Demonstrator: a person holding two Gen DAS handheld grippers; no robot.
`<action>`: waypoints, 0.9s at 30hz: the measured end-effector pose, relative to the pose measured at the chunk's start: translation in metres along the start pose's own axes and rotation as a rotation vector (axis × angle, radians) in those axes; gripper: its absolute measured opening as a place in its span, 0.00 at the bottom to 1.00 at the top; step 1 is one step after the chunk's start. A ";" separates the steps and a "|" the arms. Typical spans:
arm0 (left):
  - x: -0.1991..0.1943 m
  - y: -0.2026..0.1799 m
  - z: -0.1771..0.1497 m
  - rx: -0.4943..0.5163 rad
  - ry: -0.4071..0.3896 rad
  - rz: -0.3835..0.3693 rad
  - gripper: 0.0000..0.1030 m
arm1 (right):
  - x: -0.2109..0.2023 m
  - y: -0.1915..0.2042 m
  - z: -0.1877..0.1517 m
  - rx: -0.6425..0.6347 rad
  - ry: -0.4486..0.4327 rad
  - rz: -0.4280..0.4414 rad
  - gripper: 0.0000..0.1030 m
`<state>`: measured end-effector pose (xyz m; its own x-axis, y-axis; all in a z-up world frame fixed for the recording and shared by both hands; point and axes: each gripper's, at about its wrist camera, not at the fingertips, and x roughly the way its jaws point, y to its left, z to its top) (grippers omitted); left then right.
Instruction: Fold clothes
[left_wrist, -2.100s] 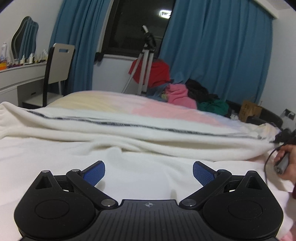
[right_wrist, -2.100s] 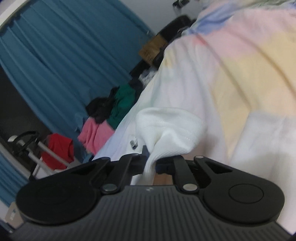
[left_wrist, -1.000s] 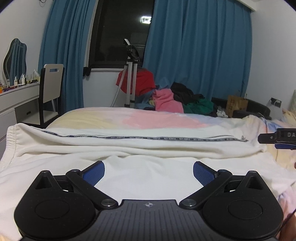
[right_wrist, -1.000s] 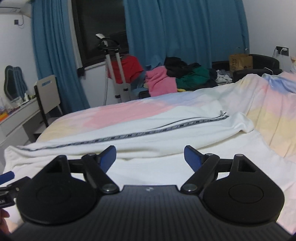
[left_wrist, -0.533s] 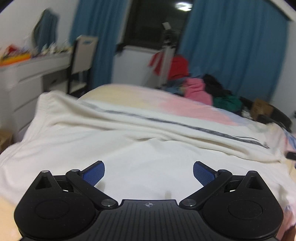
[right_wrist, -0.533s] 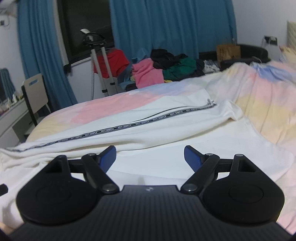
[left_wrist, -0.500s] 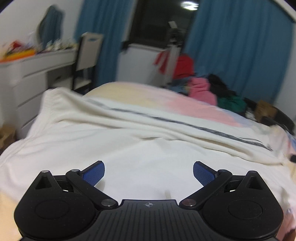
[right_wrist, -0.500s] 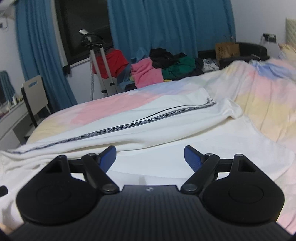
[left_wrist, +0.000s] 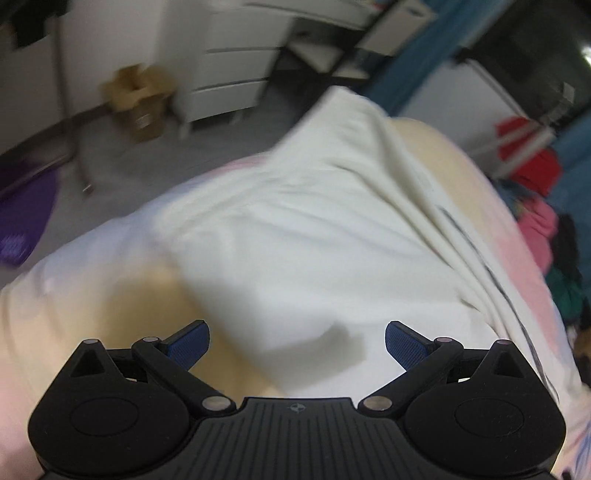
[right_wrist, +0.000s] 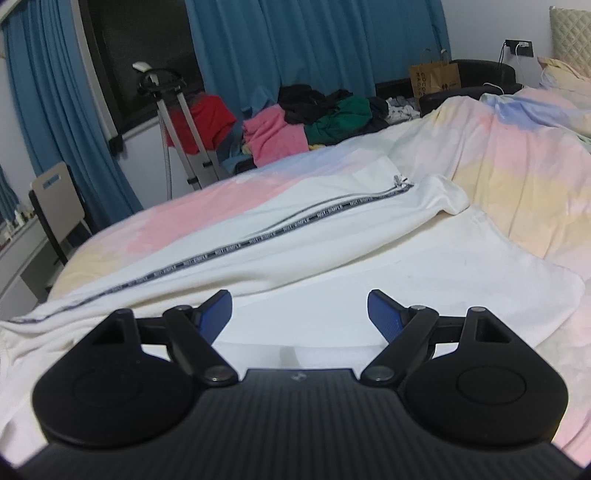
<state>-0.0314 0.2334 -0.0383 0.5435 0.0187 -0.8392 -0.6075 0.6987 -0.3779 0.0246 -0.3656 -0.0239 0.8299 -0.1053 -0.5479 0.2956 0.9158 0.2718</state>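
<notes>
White trousers (right_wrist: 280, 254) with a black lettered side stripe (right_wrist: 258, 236) lie stretched across the pastel bed cover (right_wrist: 517, 177), one leg folded over the other. In the blurred left wrist view the trousers (left_wrist: 314, 240) show their waist end near the bed's corner. My left gripper (left_wrist: 297, 341) is open and empty, just above the near edge of the waist end. My right gripper (right_wrist: 299, 314) is open and empty, low over the nearer leg.
A pile of clothes (right_wrist: 306, 122), a garment steamer stand (right_wrist: 173, 122) and blue curtains (right_wrist: 314, 44) lie beyond the bed. A chair (right_wrist: 55, 206) stands at the left. White drawers (left_wrist: 236, 81) and a cardboard box (left_wrist: 140, 99) stand on the floor off the bed's corner.
My right gripper let go of the trouser cuff about two seconds ago and now hovers open. My left gripper has swung sharply left and tilted down toward the waist end at the bed's corner.
</notes>
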 end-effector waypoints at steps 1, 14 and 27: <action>0.002 0.007 0.003 -0.041 0.011 0.016 0.99 | 0.001 0.000 0.000 0.000 0.007 -0.002 0.80; 0.025 0.060 0.024 -0.290 0.003 -0.226 0.97 | 0.007 -0.018 -0.001 0.079 0.062 -0.017 0.80; 0.028 0.088 0.019 -0.387 0.040 -0.415 0.89 | 0.000 -0.121 -0.010 0.615 0.029 -0.178 0.80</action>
<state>-0.0591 0.3090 -0.0876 0.7639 -0.2341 -0.6014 -0.5200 0.3287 -0.7884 -0.0160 -0.4726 -0.0640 0.7325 -0.2171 -0.6452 0.6524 0.4948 0.5742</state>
